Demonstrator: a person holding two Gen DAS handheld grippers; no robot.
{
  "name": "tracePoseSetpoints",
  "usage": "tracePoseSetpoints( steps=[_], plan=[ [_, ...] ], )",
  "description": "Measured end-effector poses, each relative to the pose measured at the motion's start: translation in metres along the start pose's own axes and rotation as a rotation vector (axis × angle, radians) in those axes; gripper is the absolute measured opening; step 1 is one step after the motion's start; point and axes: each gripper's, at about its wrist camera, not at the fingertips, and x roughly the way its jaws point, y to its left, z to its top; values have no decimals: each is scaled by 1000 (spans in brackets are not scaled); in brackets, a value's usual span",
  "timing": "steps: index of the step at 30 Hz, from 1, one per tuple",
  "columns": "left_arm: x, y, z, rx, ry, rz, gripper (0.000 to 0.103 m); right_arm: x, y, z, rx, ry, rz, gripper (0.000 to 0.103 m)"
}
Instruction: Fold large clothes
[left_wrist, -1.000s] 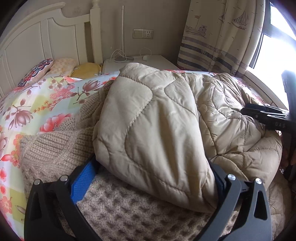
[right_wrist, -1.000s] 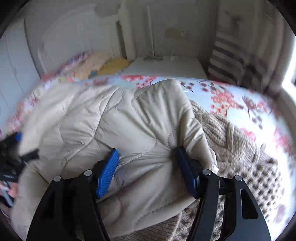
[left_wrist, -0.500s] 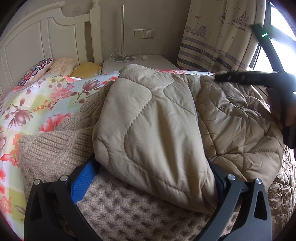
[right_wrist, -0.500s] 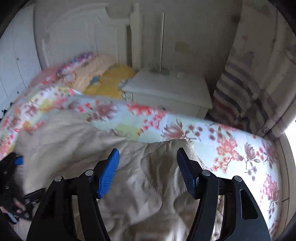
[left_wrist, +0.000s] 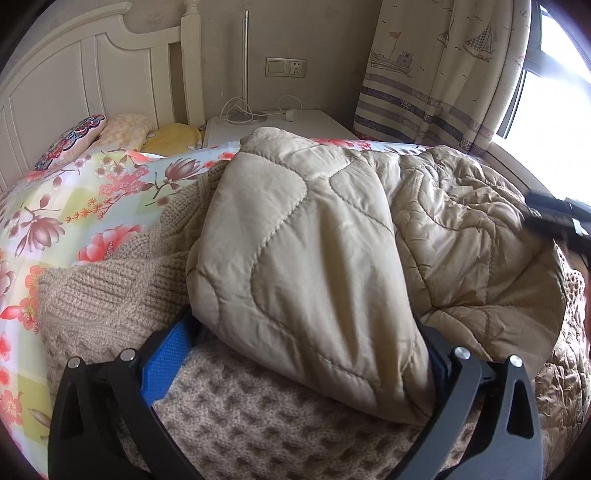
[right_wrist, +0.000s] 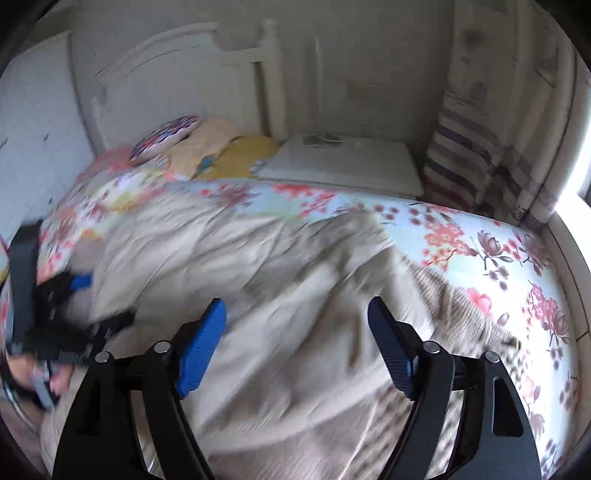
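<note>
Bed (left_wrist: 74, 206): jacket (left_wrist: 314, 258) lengthwise toward headboard (left_wrist: 92, 81)

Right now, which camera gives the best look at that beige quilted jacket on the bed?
The left wrist view: the quilted jacket is sharp there, stitching clear, folded over a knitted sweater. The right wrist view shows the same jacket from the other side, but smeared by motion blur.

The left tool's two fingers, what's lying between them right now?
In the left wrist view, a folded edge of the beige quilted jacket fills the gap of the left tool, resting on the knitted sweater.
</note>
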Motion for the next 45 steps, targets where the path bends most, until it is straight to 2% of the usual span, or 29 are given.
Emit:
tracePoseSetpoints(
  steps=[1, 2, 4, 6, 9, 13, 15, 17, 19, 22, 23, 25, 27, 31, 33, 35, 37, 40, 43, 45],
  plan=[
    [0, 0, 0, 0, 0, 0, 101, 5, 7, -12, -30, 34, -10, 87],
    [0, 0, 0, 1, -1, -1, 101, 14, 13, -24, -61, 73, -44, 87],
    [1, 0, -1, 3, -1, 1, 101, 19, 13, -37, -43, 25, -40, 87],
    [0, 0, 0, 0, 0, -2, 101, 20, 6, -36, -4, 24, -9, 87],
    [-10, -6, 8, 0, 33, 28, 100, 22, 5, -37, 0, 17, -15, 88],
    [-59, -24, 48, 1, -86, -27, 101, 21, 7, -41, -1, 8, -18, 88],
    [-62, -36, 67, 44, -123, 18, 101, 21, 7, -41, 2, 5, -16, 88],
    [-45, -43, 79, 71, -94, 66, 101, 21, 7, -42, 1, 3, -18, 88],
    [-13, -42, 82, 68, -14, 71, 101, 21, 7, -43, 4, 3, -16, 88],
    [42, -24, 61, 20, 121, 166, 101, 21, 6, -43, 6, 0, -15, 88],
    [48, -14, 50, -22, 94, 111, 101, 20, 6, -43, 5, 0, -14, 88],
    [39, 2, 48, -106, 59, 51, 101, 20, 5, -43, 7, 0, -10, 88],
    [36, 4, 48, -122, 62, 68, 101, 21, 5, -43, 13, 0, -2, 89],
    [-2, -24, 40, -34, -49, 240, 101, 21, 4, -43, 18, -1, 3, 89],
    [-37, -37, 29, -33, -137, 266, 101, 21, 3, -43, 19, -1, 4, 89],
    [-69, -46, 9, -59, -213, 247, 101, 21, 4, -43, 19, -1, 4, 89],
    [-80, -49, -10, -65, -204, 241, 101, 21, 4, -43, 19, -1, 5, 89],
    [-85, -42, -37, -89, -125, 288, 101, 12, 1, -42, 39, -2, 11, 89],
    [-105, -22, -62, -163, -104, 282, 101, -25, -4, -51, 96, -36, 6, 89],
    [-115, -10, -76, -185, -89, 280, 101, -54, -10, -67, 108, -79, -30, 90]
  ],
)
